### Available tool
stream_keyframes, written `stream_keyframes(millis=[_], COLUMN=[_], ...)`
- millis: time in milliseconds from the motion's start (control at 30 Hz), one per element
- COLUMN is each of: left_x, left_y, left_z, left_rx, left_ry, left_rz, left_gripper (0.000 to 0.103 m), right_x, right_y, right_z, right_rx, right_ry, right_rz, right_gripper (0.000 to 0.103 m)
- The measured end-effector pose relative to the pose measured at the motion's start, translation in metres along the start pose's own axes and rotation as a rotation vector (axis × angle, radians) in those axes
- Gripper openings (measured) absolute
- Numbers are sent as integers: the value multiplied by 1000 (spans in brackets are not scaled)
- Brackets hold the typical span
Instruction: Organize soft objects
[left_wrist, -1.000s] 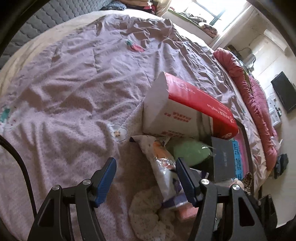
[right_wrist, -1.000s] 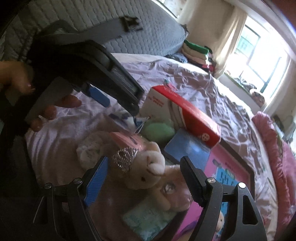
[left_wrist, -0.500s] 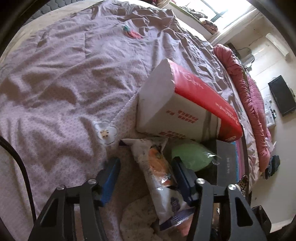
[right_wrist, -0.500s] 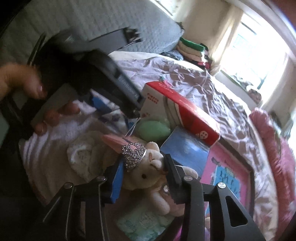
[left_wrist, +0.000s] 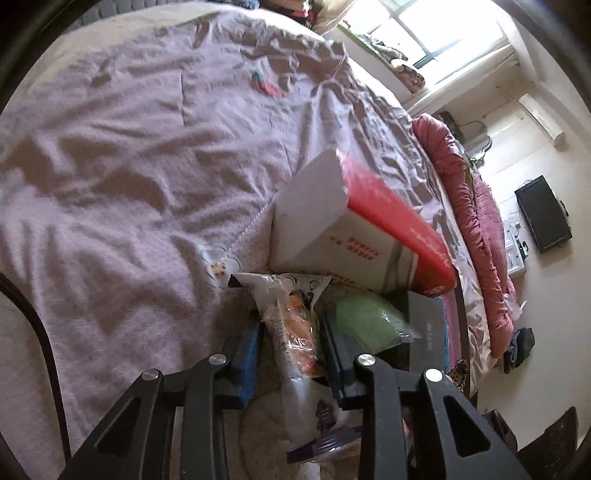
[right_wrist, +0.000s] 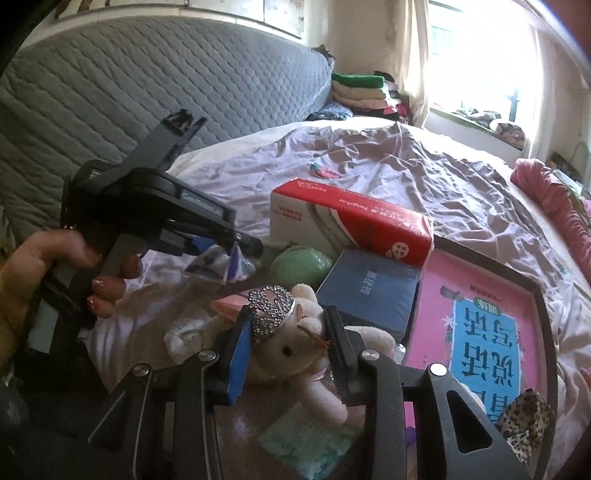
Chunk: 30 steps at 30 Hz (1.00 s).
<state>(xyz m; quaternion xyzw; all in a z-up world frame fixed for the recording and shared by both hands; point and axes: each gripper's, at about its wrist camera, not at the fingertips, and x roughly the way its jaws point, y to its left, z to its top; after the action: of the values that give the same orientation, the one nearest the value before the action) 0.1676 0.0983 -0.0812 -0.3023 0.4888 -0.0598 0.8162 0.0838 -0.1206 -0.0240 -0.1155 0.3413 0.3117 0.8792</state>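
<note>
plastic snack bag between closing left fingers; right fingers closing, clamped on crowned plush

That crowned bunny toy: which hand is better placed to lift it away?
The right. Its tool is closing with the bunny's head between its pads, while the left tool is closing around the plastic snack packet.

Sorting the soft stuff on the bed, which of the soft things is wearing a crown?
The cream plush bunny between the right gripper's fingers; the green pouch and leopard-print piece have no crown.
</note>
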Motion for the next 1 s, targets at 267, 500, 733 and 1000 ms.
stream_keyframes(millis=[267, 500, 733, 1000], left_x=[-20, -50, -80, -86], left_y=[-7, -33, -64, -95], left_z=[-19, -35, -43, -53], left_rx=[62, 157, 227, 288], left_ry=[-18, -85, -188, -199], left_rz=[51, 79, 96, 79], left_gripper=[32, 32, 32, 32], right_x=[-12, -25, -44, -69], right_y=[-3, -6, -1, -8], right_z=[-2, 1, 10, 17], right_rx=[51, 73, 23, 31], right_ry=[-24, -54, -92, -130], right_rz=[5, -2, -62, -93], right_gripper=[39, 39, 39, 39])
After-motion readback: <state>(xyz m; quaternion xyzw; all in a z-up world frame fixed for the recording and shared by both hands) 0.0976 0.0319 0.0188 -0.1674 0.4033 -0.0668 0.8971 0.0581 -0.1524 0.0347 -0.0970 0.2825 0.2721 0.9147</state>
